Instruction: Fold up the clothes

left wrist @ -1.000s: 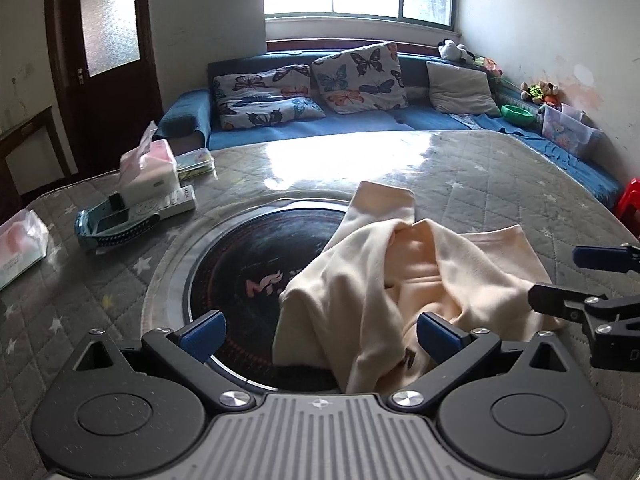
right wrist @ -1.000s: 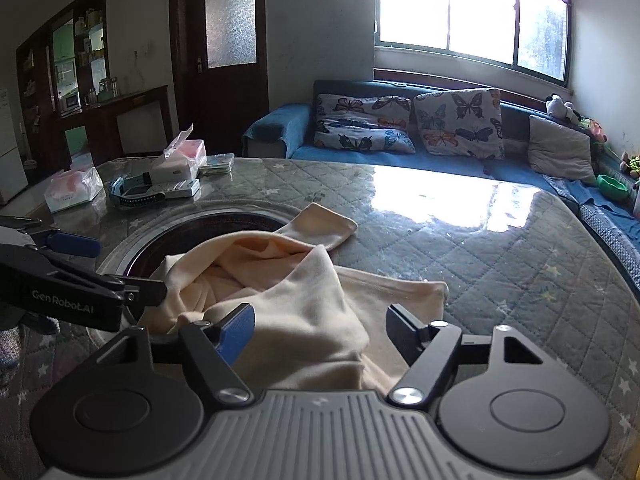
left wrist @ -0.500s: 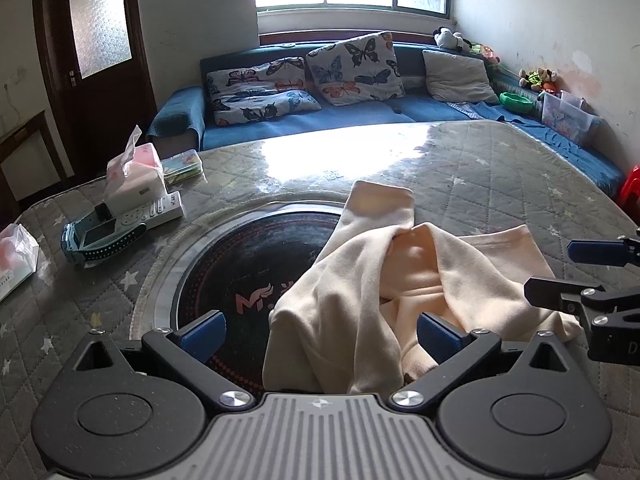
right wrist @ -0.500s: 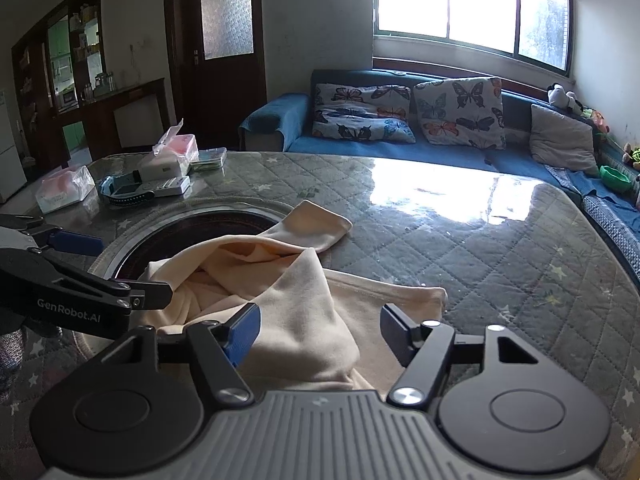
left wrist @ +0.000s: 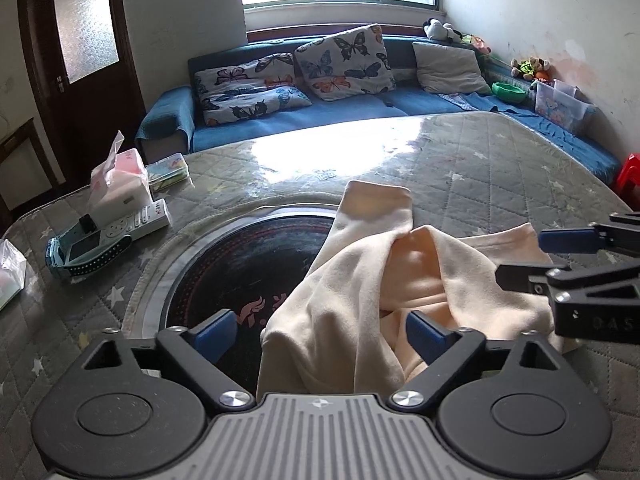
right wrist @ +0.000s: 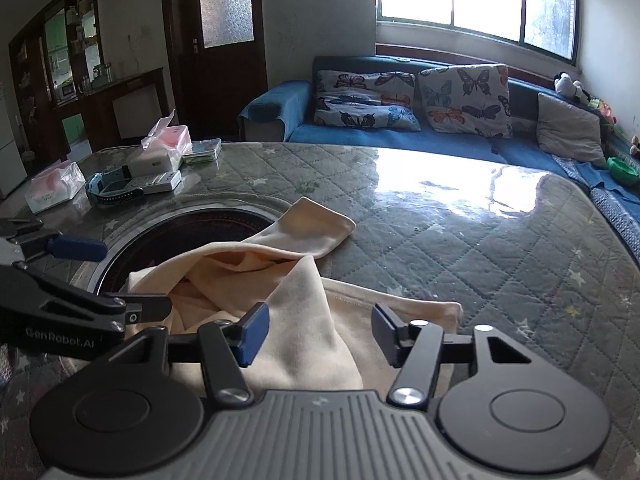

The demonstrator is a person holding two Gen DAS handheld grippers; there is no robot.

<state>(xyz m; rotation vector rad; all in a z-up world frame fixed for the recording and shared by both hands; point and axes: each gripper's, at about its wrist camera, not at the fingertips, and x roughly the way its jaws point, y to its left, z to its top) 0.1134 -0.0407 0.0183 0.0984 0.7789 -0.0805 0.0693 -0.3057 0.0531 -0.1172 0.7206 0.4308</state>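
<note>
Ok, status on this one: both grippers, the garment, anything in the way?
Left gripper and right gripper: jaws open, just closing around cream garment. Garment crumpled on table, unfolded. Path clear.

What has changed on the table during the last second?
Both grippers moved closer over the cream garment. Right gripper and left gripper have just been closing, cloth between the jaws, not yet pinched. Garment and tissue box stayed put.
</note>
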